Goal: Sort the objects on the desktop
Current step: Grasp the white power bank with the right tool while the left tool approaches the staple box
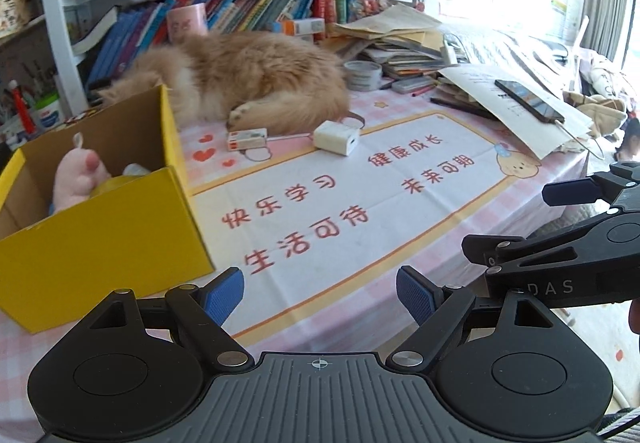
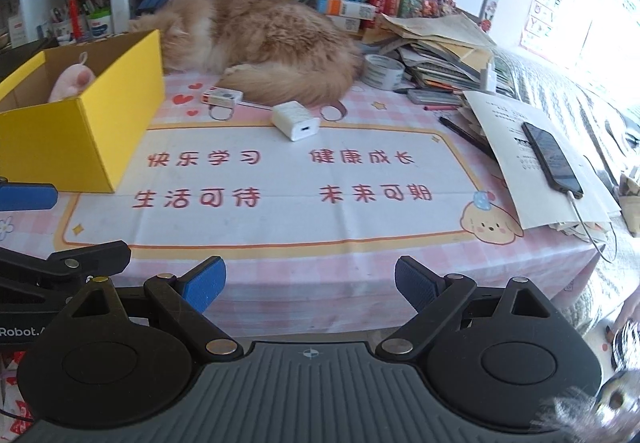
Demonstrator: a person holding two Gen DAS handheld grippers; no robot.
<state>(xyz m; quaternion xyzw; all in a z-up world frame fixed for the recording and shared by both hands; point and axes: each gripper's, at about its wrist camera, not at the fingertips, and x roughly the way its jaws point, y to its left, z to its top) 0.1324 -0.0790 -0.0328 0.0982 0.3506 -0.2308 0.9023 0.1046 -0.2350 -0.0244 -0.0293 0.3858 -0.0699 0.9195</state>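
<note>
Over the near edge of the desk, in the left wrist view, the left gripper (image 1: 320, 295) is hovering with its ribbed blue pads spread wide and nothing between them. Beneath it a smooth printed mat (image 1: 360, 203) with red characters is lying flat on a pink checked tablecloth. A yellow cardboard box (image 1: 120, 239) with square corners is sitting just left of the pads, holding a soft pink plush toy (image 1: 76, 179). A glossy white charger block (image 1: 335, 138) and a small oblong white-and-red box (image 1: 247, 139) are resting on the mat's far edge, close to a fluffy ginger cat (image 1: 256, 79) that is lying curled against the books. A roll of tape (image 1: 363, 75) is sitting beside the cat.

Across the same desk, in the right wrist view, the right gripper (image 2: 310, 285) is also hanging wide open and empty above the tablecloth's front edge. The charger block (image 2: 296, 121) is lying near the cat's (image 2: 264, 51) tail, the small oblong box (image 2: 222, 97) to its left. A flat black phone (image 2: 552, 159) is lying on a sheet of paper (image 2: 508, 147) at the right, a cable plugged into it. The yellow box (image 2: 80, 139) is standing at the left.
</note>
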